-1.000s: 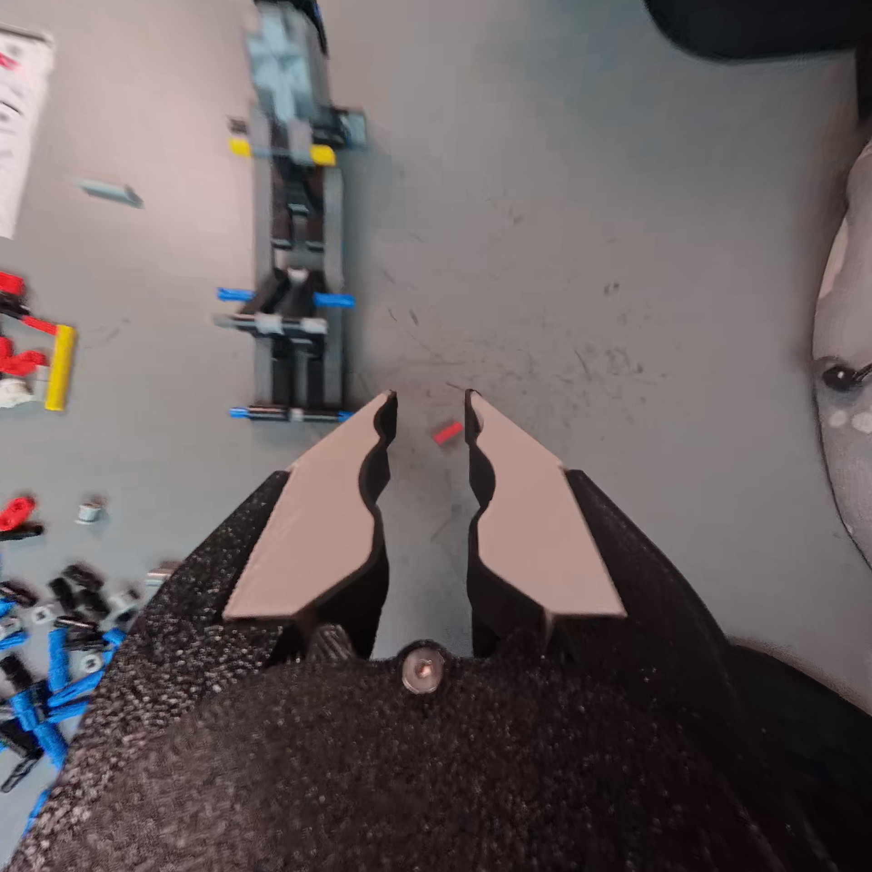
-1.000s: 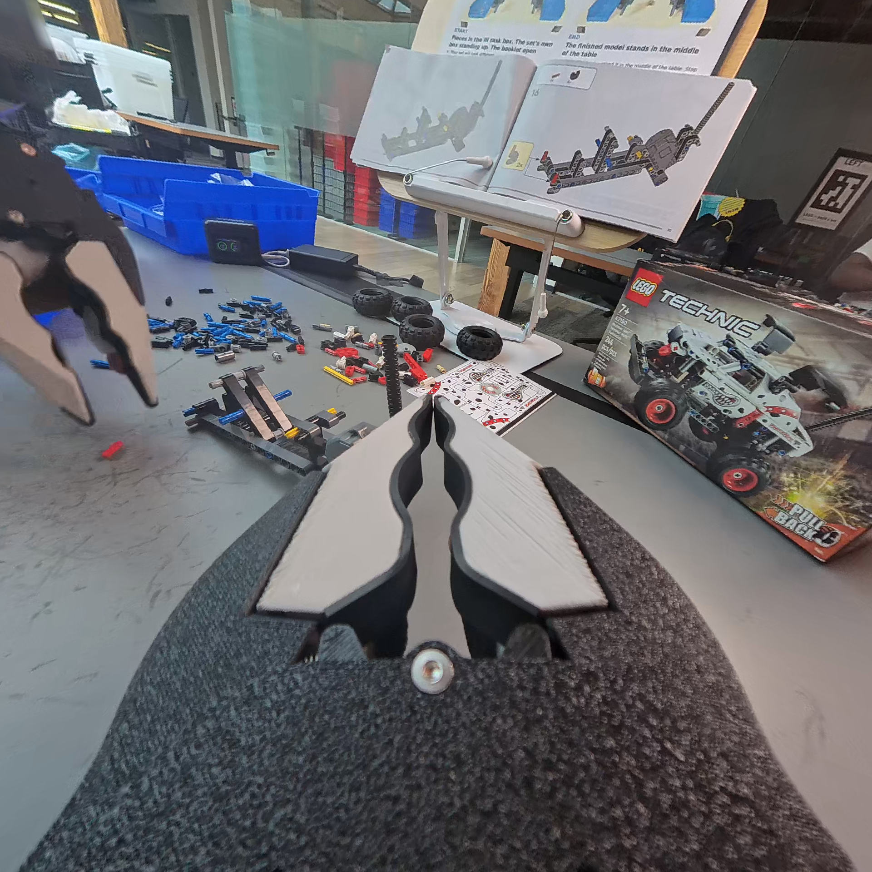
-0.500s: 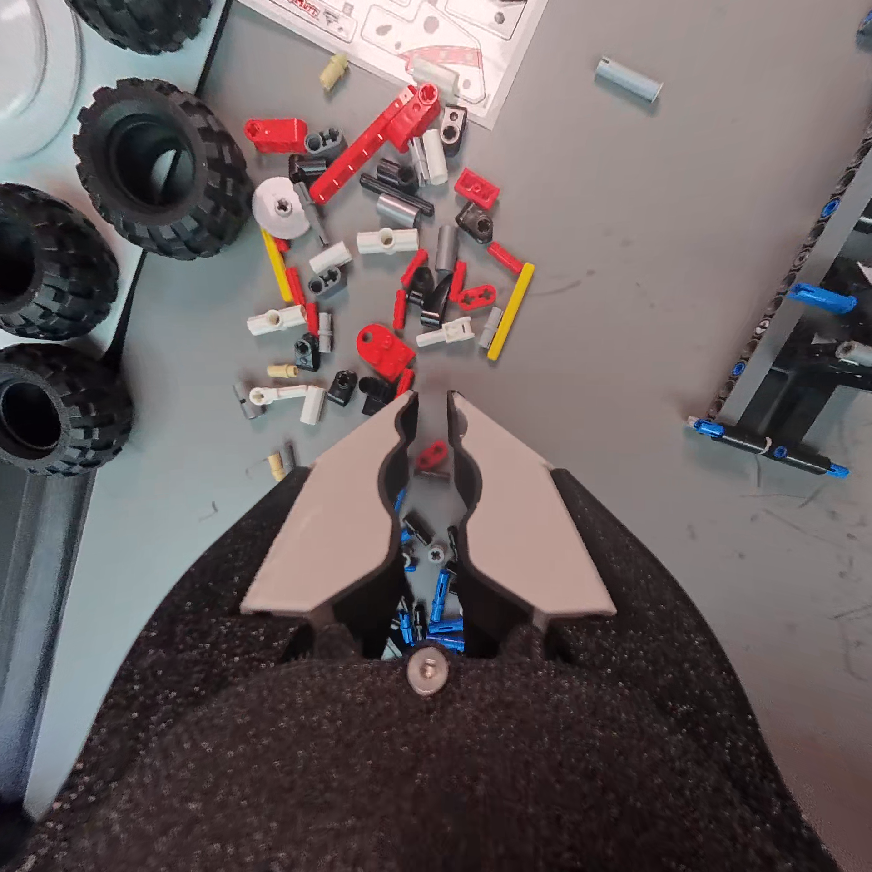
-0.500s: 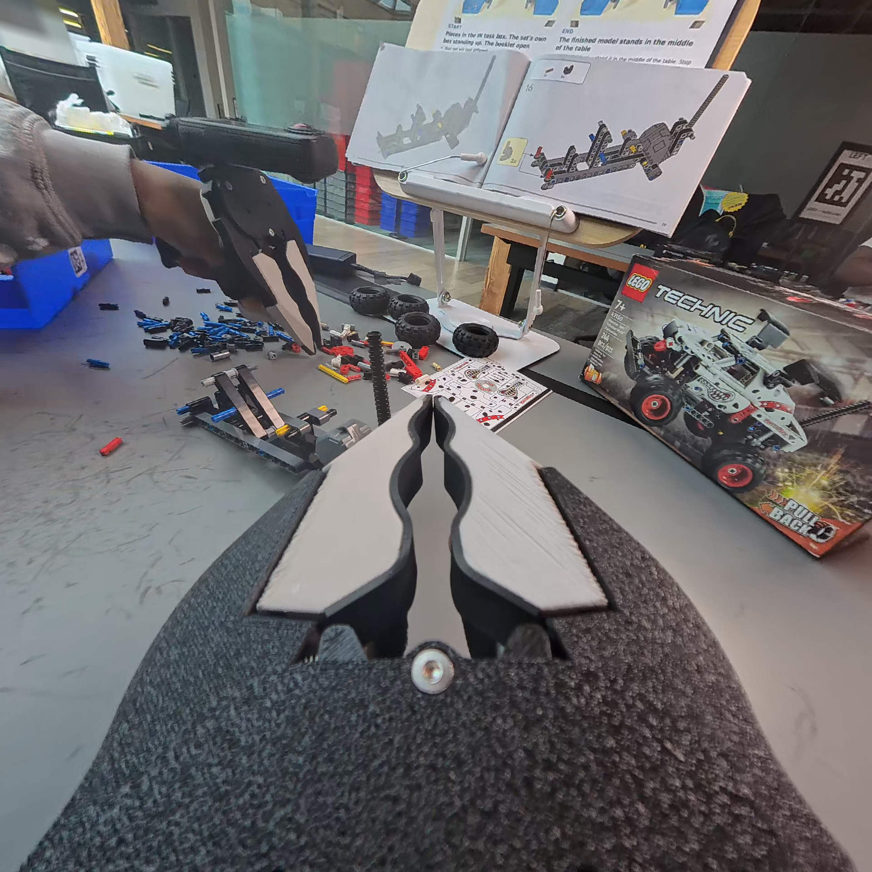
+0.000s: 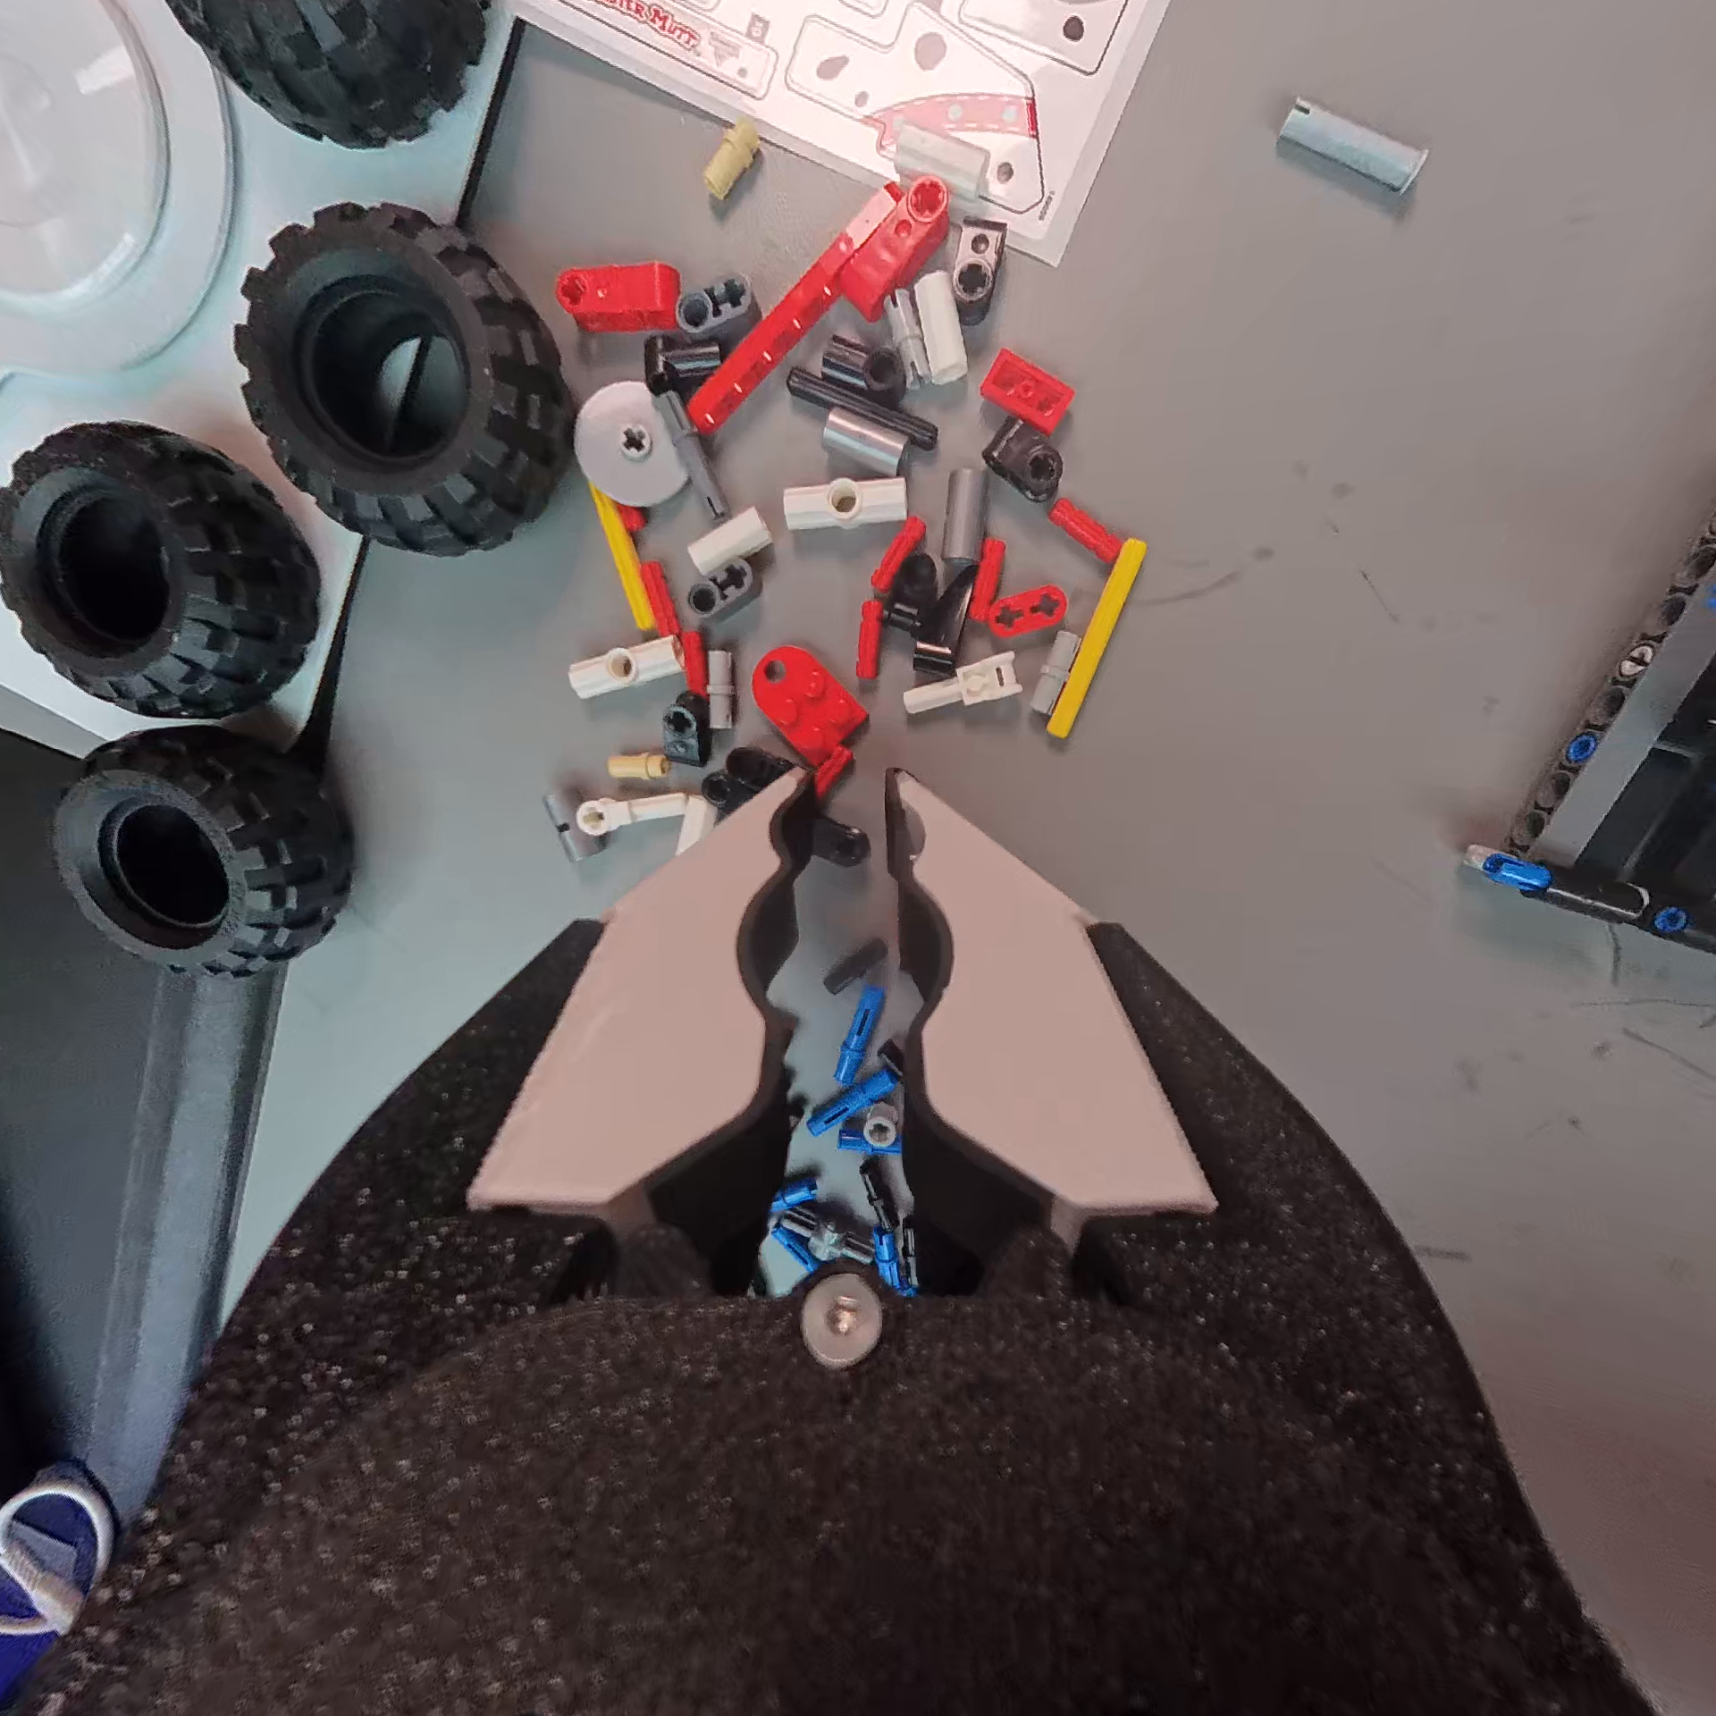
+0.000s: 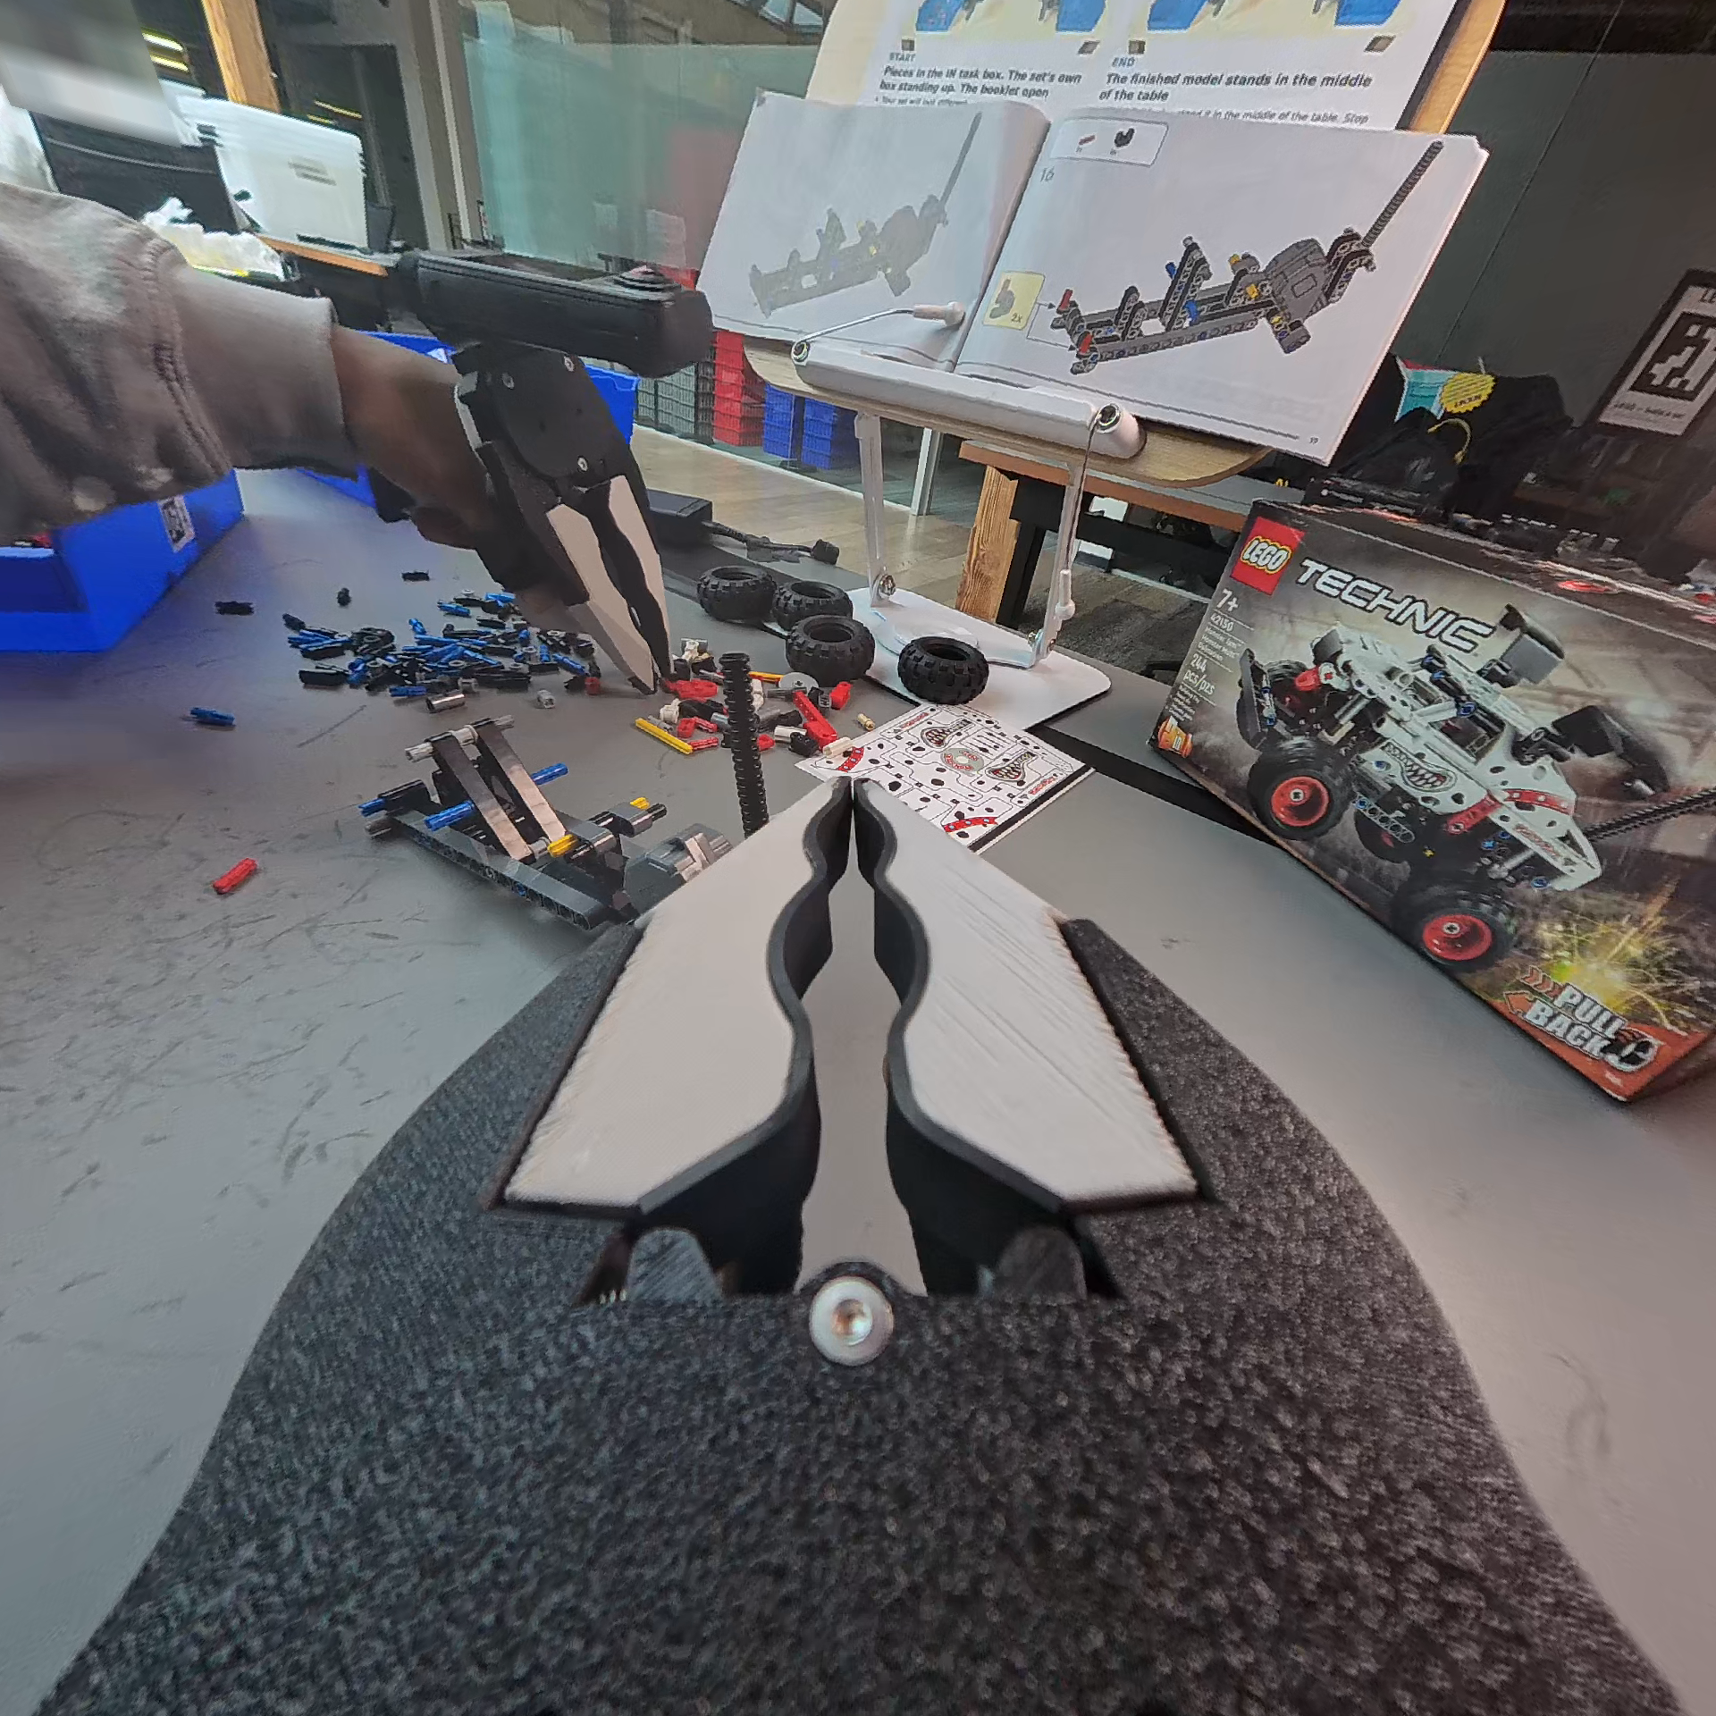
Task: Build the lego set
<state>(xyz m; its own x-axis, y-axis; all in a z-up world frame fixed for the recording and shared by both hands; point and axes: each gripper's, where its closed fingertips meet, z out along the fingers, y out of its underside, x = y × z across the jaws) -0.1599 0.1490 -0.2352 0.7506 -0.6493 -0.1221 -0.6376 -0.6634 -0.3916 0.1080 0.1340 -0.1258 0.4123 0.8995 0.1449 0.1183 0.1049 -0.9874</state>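
My left gripper (image 5: pixel 847 785) points down at the pile of small red, white and black pieces (image 5: pixel 836 520), its tips just short of a red rounded plate (image 5: pixel 806 710). Its jaws stand a little apart and hold nothing. A small black connector (image 5: pixel 840 840) lies on the table between the fingers. In the right wrist view the left gripper (image 6: pixel 641 678) hangs over that pile (image 6: pixel 743 715). The part-built dark chassis (image 6: pixel 520 826) lies in the middle of the table, and its end shows in the left wrist view (image 5: pixel 1634 808). My right gripper (image 6: pixel 850 789) is shut and empty above the table.
Several black tyres (image 5: pixel 399 381) sit left of the pile by the booklet stand's base. A sticker sheet (image 5: pixel 836 56) lies beyond it. A heap of blue and black pins (image 6: pixel 436 650), a lone red pin (image 6: pixel 234 875), a blue bin (image 6: pixel 93 576), the open instruction booklet (image 6: pixel 1114 260) and the set's box (image 6: pixel 1449 771) are also in view.
My left gripper left the lone red pin, swung over to the pile of small pieces and came down closer to it. Its jaws narrowed, then widened a little. The right gripper stayed still.
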